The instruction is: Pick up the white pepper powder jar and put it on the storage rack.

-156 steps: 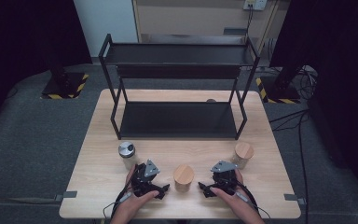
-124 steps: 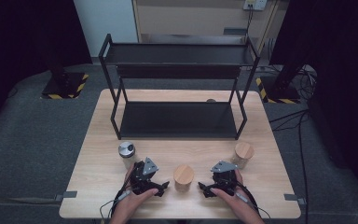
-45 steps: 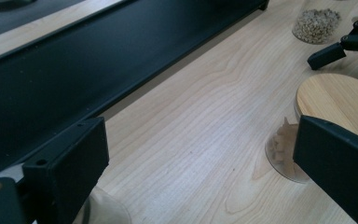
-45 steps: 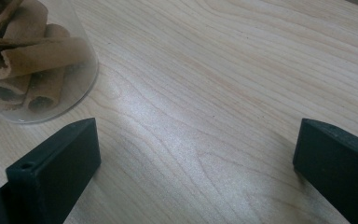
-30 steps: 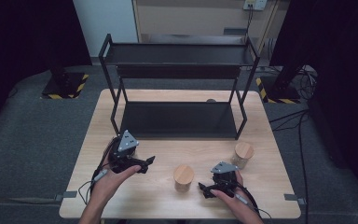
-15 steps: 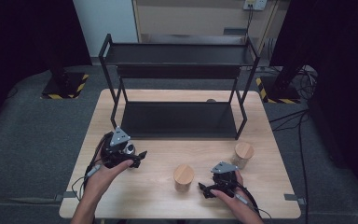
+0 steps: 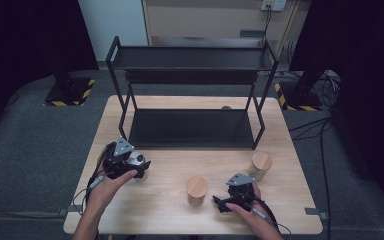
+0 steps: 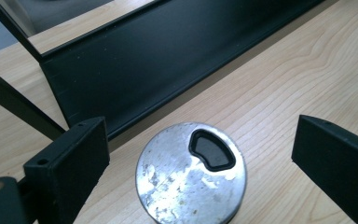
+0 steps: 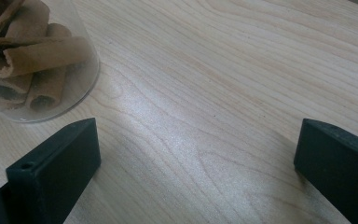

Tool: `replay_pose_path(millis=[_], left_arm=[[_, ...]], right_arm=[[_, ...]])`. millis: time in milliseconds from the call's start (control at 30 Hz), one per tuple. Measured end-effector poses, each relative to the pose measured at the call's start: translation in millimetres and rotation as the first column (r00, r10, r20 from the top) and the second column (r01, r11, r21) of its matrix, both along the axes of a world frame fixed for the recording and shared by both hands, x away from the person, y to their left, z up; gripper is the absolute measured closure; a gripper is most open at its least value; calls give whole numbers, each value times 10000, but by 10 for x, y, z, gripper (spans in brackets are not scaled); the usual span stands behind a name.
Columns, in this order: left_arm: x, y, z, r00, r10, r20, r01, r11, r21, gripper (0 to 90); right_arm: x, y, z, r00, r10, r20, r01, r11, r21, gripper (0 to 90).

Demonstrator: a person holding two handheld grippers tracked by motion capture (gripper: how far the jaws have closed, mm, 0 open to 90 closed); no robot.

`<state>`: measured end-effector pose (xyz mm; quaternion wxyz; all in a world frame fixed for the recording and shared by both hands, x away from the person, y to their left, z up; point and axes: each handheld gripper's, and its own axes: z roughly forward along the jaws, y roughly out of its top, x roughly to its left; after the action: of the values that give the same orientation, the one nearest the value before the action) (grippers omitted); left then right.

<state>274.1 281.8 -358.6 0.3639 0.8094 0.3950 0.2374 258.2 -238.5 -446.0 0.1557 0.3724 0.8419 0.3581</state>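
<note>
Table: wood, black rack at back.
Your left gripper: jaws wide apart, straddling tin, near rack's left front.
Your right gripper: agape, resting low by jar.

Two wooden-lidded jars, one metal-lidded jar, one black rack, two grippers

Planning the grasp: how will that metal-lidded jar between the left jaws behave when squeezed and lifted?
The metal-lidded jar looks round, so it may twist or slip between flat jaws. Its lid looks rigid; a lid grip probably holds. Standing upright, it could tip if nudged.
</note>
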Motion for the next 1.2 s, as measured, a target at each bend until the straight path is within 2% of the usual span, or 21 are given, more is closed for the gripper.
replay_pose_path(millis=[367,700,1200], left_arm=[[49,12,-117,9999,-22,-151,25,9997,242,26],[82,27,-222,9996,-61,-293,69,9997,244,26],[156,49,-432,9979,19,-654,-27,9999,-113,51]], right_arm=[[2,-2,0,10000,20,0,-20,10000,-2,4],[2,-2,0,10000,21,0,-21,10000,-2,5],[3,-3,0,10000,28,7,-28,10000,-5,5]])
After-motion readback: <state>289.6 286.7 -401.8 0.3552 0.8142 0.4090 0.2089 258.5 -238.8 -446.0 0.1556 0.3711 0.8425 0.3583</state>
